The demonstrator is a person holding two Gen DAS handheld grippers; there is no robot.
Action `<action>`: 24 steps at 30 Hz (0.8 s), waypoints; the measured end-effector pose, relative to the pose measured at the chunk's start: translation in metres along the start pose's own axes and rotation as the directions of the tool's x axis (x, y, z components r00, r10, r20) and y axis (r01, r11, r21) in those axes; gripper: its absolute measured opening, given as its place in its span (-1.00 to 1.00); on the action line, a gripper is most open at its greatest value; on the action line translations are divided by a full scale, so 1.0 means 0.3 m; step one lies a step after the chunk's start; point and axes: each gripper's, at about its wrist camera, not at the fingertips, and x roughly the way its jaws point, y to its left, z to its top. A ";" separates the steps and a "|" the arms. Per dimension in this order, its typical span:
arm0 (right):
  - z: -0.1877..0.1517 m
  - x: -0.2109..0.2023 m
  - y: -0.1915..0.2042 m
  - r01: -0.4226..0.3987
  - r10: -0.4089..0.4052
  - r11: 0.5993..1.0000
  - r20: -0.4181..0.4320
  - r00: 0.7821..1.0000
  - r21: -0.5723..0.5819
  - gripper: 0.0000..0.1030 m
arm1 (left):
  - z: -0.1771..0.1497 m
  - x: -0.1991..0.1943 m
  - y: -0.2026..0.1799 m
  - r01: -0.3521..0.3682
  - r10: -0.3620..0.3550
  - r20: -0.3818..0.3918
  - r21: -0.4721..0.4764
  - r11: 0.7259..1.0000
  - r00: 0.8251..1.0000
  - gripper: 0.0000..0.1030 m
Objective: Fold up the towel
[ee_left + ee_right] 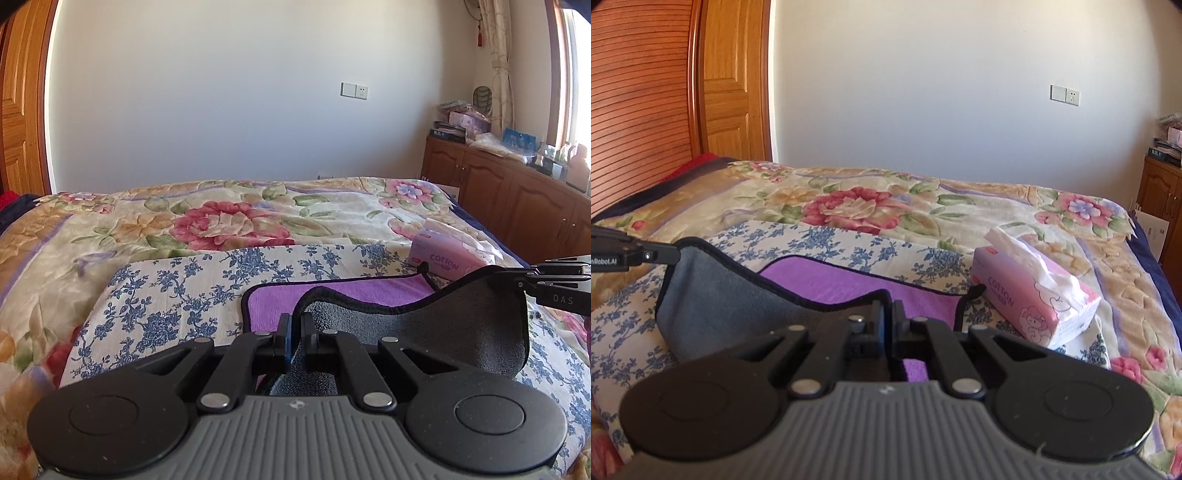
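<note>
left gripper (295,325): jaws pressed together, pinching towel (461,321) hem | right gripper (888,314): jaws pressed together on the other near corner | towel: near edge lifted, grey side facing, purple side flat on blue-flowered cloth (177,295) on bed (221,218) | tissue pack (1034,295): right, just beside far towel corner | cabinet (517,195): far right.

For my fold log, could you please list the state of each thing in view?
towel: near edge lifted, grey underside showing, purple face flat on the bed
left gripper: jaws shut on the towel edge
right gripper: jaws shut on the towel edge
tissue pack: open, tissue sticking out, beside the towel
</note>
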 end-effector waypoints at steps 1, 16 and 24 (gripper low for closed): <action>0.003 0.004 0.001 0.000 0.000 1.000 0.005 1.000 -0.004 -0.92 | 0.003 0.003 -0.001 0.001 -0.001 0.001 0.001 1.000 1.000 -0.89; 0.032 0.066 0.000 0.004 -0.001 0.999 0.052 0.999 -0.051 -0.92 | 0.039 0.086 0.029 0.002 -0.002 0.000 0.007 1.000 1.000 -0.89; 0.027 0.105 -0.022 0.024 -0.020 0.998 0.053 0.998 -0.063 -0.92 | 0.058 0.136 0.041 0.011 -0.011 0.002 0.010 1.000 1.000 -0.89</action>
